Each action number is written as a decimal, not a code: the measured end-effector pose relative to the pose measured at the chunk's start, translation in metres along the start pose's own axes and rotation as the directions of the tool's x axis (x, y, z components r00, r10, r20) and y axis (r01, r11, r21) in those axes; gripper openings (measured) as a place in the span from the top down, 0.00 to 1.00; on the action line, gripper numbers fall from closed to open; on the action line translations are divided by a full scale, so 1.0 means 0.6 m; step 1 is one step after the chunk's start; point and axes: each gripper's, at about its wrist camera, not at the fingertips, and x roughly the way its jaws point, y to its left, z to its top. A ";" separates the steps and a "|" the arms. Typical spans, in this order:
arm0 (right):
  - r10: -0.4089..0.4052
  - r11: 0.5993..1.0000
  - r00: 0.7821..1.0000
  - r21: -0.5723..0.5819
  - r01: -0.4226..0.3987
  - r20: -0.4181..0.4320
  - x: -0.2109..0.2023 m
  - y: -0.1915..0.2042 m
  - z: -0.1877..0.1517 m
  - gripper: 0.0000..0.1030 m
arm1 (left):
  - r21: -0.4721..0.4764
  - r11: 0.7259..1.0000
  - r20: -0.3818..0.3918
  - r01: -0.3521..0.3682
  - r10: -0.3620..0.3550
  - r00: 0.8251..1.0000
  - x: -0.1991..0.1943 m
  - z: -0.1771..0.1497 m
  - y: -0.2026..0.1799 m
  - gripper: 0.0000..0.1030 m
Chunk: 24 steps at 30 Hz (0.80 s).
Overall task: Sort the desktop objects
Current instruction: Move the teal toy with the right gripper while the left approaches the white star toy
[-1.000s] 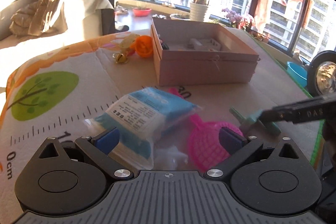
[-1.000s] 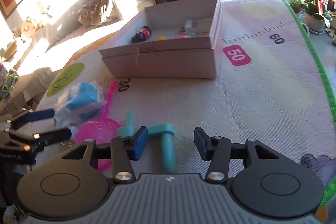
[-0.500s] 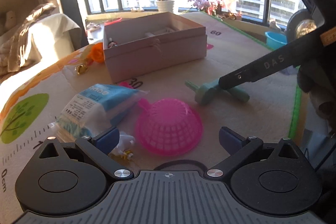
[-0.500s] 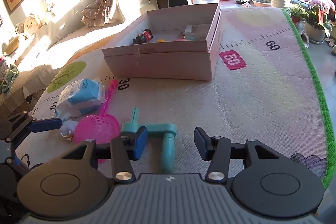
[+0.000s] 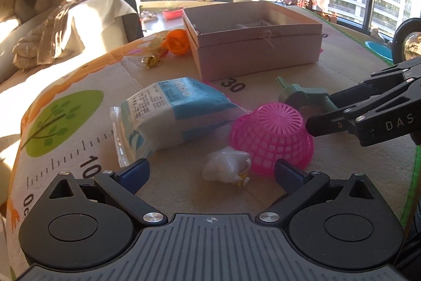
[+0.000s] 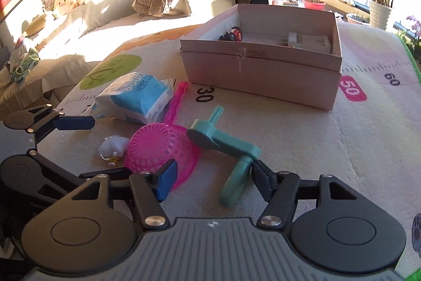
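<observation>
My left gripper [image 5: 211,173] is open low over the mat, with a small white crumpled thing [image 5: 226,166] just ahead between its pads. A pink strainer [image 5: 272,138] lies upside down beside it, and a blue-and-white pack [image 5: 171,112] lies to the left. My right gripper [image 6: 214,181] is open and its jaws are widening. The grip of a teal crank handle [image 6: 234,186] lies between them, close to the right pad. The strainer's rim [image 6: 184,173] is near the left pad. An open pink cardboard box [image 6: 263,75] holds several small items.
An orange object [image 5: 179,41] and a gold bell [image 5: 150,62] lie left of the box [image 5: 252,44]. The right gripper [image 5: 321,111] reaches in from the right of the left wrist view. The mat's green edge [image 5: 413,175] is close on the right. A covered sofa and windows stand behind.
The left gripper's view has swung and dropped, so the white thing and strainer now lie right before it. The right gripper has shifted towards the strainer, rolled, and spread its jaws wider.
</observation>
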 end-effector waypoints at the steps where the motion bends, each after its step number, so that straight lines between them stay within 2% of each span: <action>1: -0.019 1.000 1.000 -0.009 0.019 0.001 0.004 0.001 0.002 0.43 | -0.014 1.000 -0.003 0.004 -0.004 1.000 -0.001 0.000 0.003 0.00; 5: -0.080 0.996 0.997 0.028 0.079 0.014 0.001 -0.026 0.005 0.56 | -0.060 0.997 -0.007 0.049 -0.049 0.999 -0.007 0.004 0.007 0.00; 11: -0.113 0.989 0.993 0.104 0.110 0.023 -0.023 -0.076 -0.010 0.57 | -0.065 0.989 -0.003 0.131 -0.132 0.991 0.008 0.028 -0.026 0.00; 18: -0.082 0.988 0.996 0.136 0.077 0.035 -0.041 -0.090 -0.021 0.54 | -0.066 0.996 -0.026 0.067 -0.069 0.997 0.053 0.053 -0.050 0.00; 19: -0.080 0.988 0.996 0.137 0.074 0.040 -0.043 -0.091 -0.021 0.53 | -0.073 0.995 -0.028 0.064 -0.066 0.997 0.056 0.053 -0.049 0.02; 20: -0.077 0.988 0.996 0.139 0.070 0.045 -0.044 -0.091 -0.020 0.53 | -0.078 0.995 -0.030 0.066 -0.068 0.997 0.058 0.053 -0.048 0.11; 22: -0.071 0.986 0.996 0.152 0.063 0.054 -0.046 -0.093 -0.016 0.48 | -0.086 0.994 -0.023 0.074 -0.076 0.997 0.055 0.050 -0.046 0.19; 24: -0.069 0.985 0.996 0.161 0.057 0.065 -0.046 -0.094 -0.013 0.44 | -0.080 0.994 -0.015 0.070 -0.071 0.997 0.049 0.048 -0.045 0.22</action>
